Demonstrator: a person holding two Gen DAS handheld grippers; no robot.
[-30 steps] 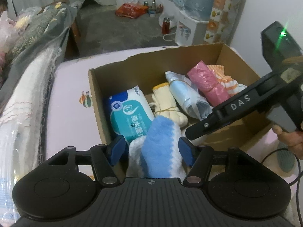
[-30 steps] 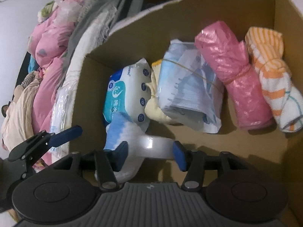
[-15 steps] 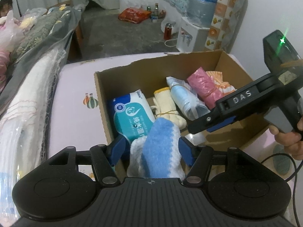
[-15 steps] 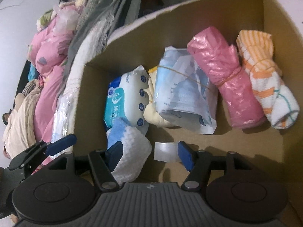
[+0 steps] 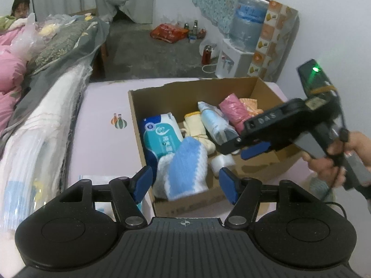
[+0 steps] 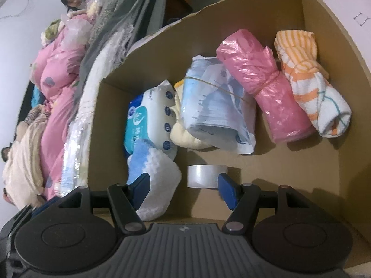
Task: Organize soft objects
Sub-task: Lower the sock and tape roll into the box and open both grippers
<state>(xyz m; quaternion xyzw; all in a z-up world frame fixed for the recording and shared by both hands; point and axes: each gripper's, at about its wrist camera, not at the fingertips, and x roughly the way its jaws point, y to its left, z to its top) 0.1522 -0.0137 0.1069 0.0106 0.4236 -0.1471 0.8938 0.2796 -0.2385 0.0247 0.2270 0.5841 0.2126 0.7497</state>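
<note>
**Both tongs open over the carton, nothing gripped**

Your left tongs (image 5: 185, 180) hang at the near wall of the cardboard box (image 5: 141, 129), jaws spread partway. The blue-and-white knitted cloth (image 5: 183, 169) sits between the blue pads but neither pad presses on it; there is a clear gap on each side. It leans in the near corner of the box, against the wipes pack (image 5: 160, 136).

Your right tongs (image 6: 183, 185) point down into the same box, also partway open and holding nothing. The roll of clear tape (image 6: 204, 176) lies on the box floor just beside the right-hand pad; contact cannot be judged. The knitted cloth shows just beside the left-hand pad. In the left wrist view you see this tool held by your right hand (image 5: 334, 159), hovering over the box's right side.

Contents relative to the box, far wall, from the wipes pack rightward:
- cream cloth roll (image 6: 185, 136), partly under the next item
- clear bag of blue masks (image 6: 213, 106), banded
- pink plastic-wrapped roll (image 6: 264, 81), banded
- orange-striped towel (image 6: 308, 78), in the far right corner

The box stands on a pale pink surface (image 5: 102, 139). Left of the box runs a bed piled with bedding (image 5: 34, 125); a person sits at its far end. Beyond the box stands a water dispenser (image 5: 243, 37).
</note>
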